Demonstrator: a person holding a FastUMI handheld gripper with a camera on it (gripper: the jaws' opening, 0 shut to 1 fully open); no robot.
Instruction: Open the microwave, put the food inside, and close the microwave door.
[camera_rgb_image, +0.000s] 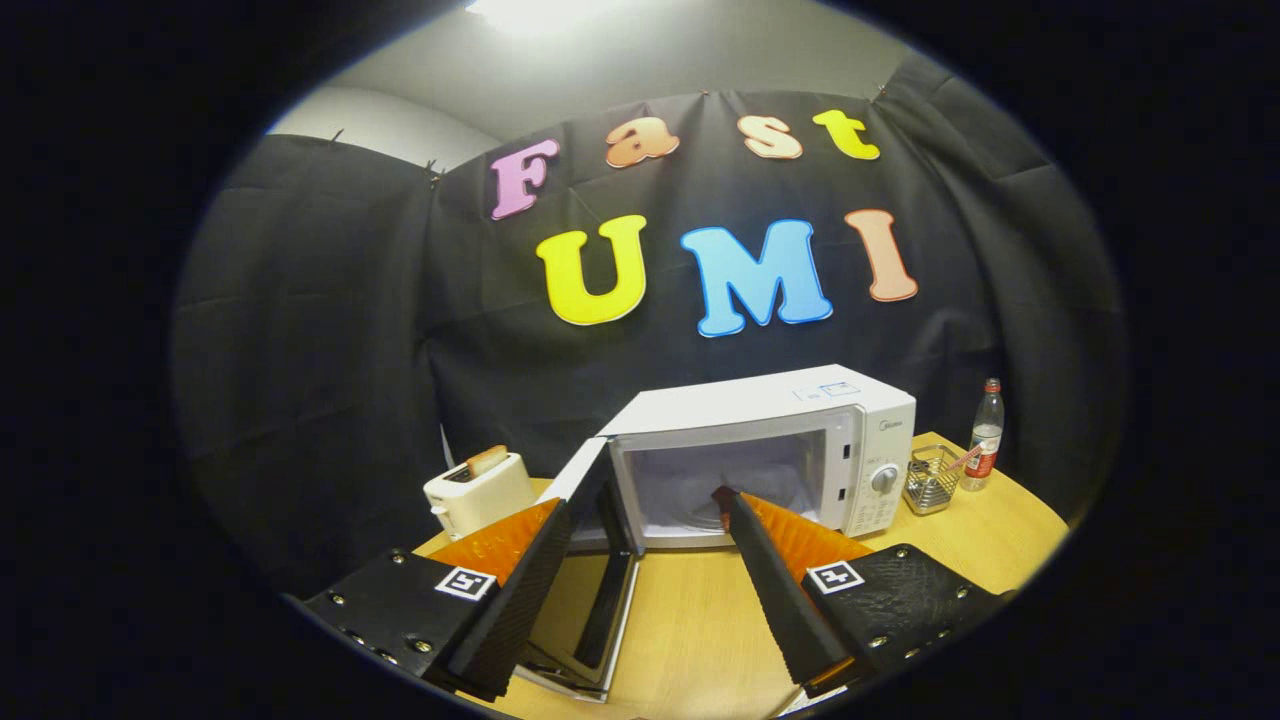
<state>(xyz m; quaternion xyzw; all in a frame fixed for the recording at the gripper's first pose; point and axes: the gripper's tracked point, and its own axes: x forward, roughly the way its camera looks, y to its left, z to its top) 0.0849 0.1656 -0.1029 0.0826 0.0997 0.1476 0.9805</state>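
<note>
The tongs hang spread wide over the pale wooden round desk, with nothing between the fingers and nothing touched. Just beyond and between the fingertips stands the white box-shaped microwave, its dark-lined door swung out toward the left finger, its pale cavity apparently bare. Left of the left finger, near the desk's back edge, sits a cream-coloured toaster with a slice of browned toast standing in its slot, possibly the food for the task; I cannot tell for certain. Right of the microwave, beyond the right finger, are a small wire mesh basket and a clear plastic bottle with a red label. With the door open, the opening step looks done; the next move calls for fetching the food and carrying it into the cavity.
</note>
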